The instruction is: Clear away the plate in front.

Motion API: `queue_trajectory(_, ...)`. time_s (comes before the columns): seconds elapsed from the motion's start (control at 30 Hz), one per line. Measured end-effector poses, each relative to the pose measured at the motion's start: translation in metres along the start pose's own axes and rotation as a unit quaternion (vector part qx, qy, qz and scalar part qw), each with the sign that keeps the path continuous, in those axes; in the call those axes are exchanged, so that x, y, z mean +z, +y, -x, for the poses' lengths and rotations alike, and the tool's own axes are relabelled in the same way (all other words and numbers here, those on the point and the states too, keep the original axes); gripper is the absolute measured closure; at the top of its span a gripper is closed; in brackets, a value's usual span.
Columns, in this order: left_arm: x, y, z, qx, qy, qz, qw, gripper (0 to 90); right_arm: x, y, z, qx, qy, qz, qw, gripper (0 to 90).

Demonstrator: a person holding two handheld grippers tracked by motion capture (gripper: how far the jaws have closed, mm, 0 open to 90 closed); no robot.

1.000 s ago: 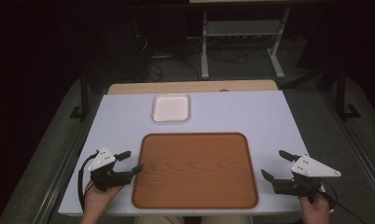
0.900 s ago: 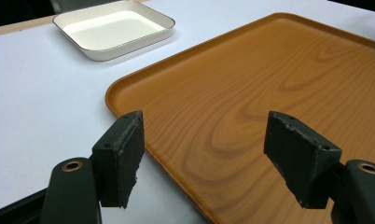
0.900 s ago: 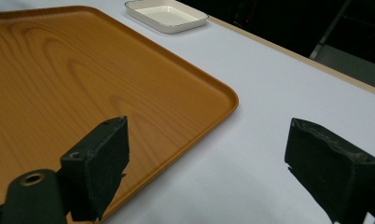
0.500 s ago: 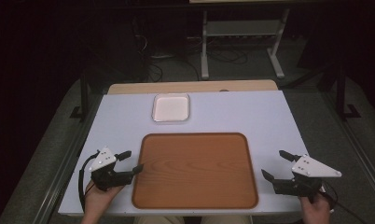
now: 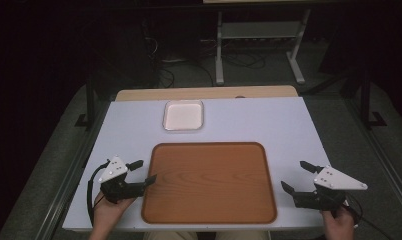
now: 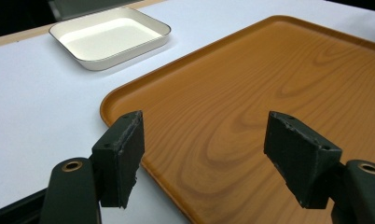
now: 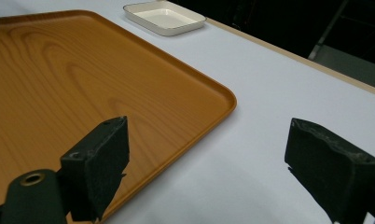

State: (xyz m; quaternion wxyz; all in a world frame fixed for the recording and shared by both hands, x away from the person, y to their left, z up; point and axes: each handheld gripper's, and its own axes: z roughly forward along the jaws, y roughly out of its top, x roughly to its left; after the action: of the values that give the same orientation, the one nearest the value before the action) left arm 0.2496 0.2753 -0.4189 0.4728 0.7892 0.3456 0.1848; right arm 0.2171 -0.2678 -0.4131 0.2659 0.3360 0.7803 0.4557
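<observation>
**Both grippers poised, nothing picked yet**

Nearest, the left gripper (image 5: 141,172) and right gripper (image 5: 298,178) flank the wooden tray (image 5: 209,182), fingers wide and empty. Beyond sits the white dish (image 5: 183,115) on the tabletop (image 5: 249,120). Any reach should, I'd judge, clear the tray's rim.

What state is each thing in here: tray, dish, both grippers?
Wooden tray: flat on the table, nothing on it.
White dish: upright beyond the tray, apart from it, empty.
Left gripper: open, holding nothing, one of its fingers over the tray's left edge.
Right gripper: open, holding nothing, off the tray's right side.
Table: white top, bare around the tray and dish.
</observation>
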Motion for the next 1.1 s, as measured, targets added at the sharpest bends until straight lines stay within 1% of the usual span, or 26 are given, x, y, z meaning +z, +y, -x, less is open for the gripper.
queue_trajectory(0.1,0.001,0.003,0.001,0.004,0.002,0.000,1.0000,28.6,0.000,0.000,0.001,0.002,-0.002,0.001,1.0000,13.0)
queue_trajectory(0.23,0.004,0.007,0.002,0.005,-0.004,-0.001,1.0000,28.6,0.000,-0.001,0.002,0.005,-0.006,0.000,1.0000,13.0)
queue_trajectory(0.47,0.013,0.016,-0.001,0.008,-0.005,-0.005,0.9999,28.6,0.000,-0.001,0.003,0.011,-0.006,0.001,0.9999,13.0)
queue_trajectory(0.6,0.020,0.022,-0.004,0.002,-0.007,-0.009,0.9999,28.6,0.000,-0.002,0.003,0.016,-0.004,0.003,0.9999,13.0)
queue_trajectory(0.67,0.024,0.025,-0.006,-0.007,-0.006,-0.012,0.9999,28.5,-0.001,-0.002,0.004,0.017,-0.004,0.006,0.9998,13.0)
queue_trajectory(0.7,0.027,0.027,-0.007,-0.012,-0.002,-0.016,0.9998,27.7,-0.001,-0.002,0.004,0.018,-0.003,0.007,0.9998,13.0)
queue_trajectory(0.73,0.029,0.029,-0.008,-0.015,0.004,-0.021,0.9997,24.7,-0.001,-0.003,0.005,0.021,-0.002,0.009,0.9997,13.0)
queue_trajectory(0.8,0.033,0.032,-0.011,-0.021,0.015,-0.030,0.9992,24.1,-0.002,-0.003,0.005,0.022,-0.002,0.010,0.9997,13.0)
queue_trajectory(0.83,0.037,0.035,-0.013,-0.031,0.018,-0.030,0.9989,24.1,-0.002,-0.003,0.006,0.025,-0.001,0.011,0.9996,13.0)
queue_trajectory(0.9,0.039,0.036,-0.014,-0.034,0.021,-0.032,0.9987,24.1,-0.002,-0.003,0.006,0.025,-0.001,0.012,0.9996,13.0)
queue_trajectory(1.0,0.045,0.040,-0.018,-0.044,0.020,-0.041,0.9980,24.9,-0.002,-0.003,0.006,0.026,0.000,0.014,0.9996,13.0)
queue_trajectory(1.1,0.050,0.044,-0.020,-0.049,0.019,-0.050,0.9974,25.1,-0.002,-0.003,0.005,0.025,0.002,0.015,0.9996,13.0)
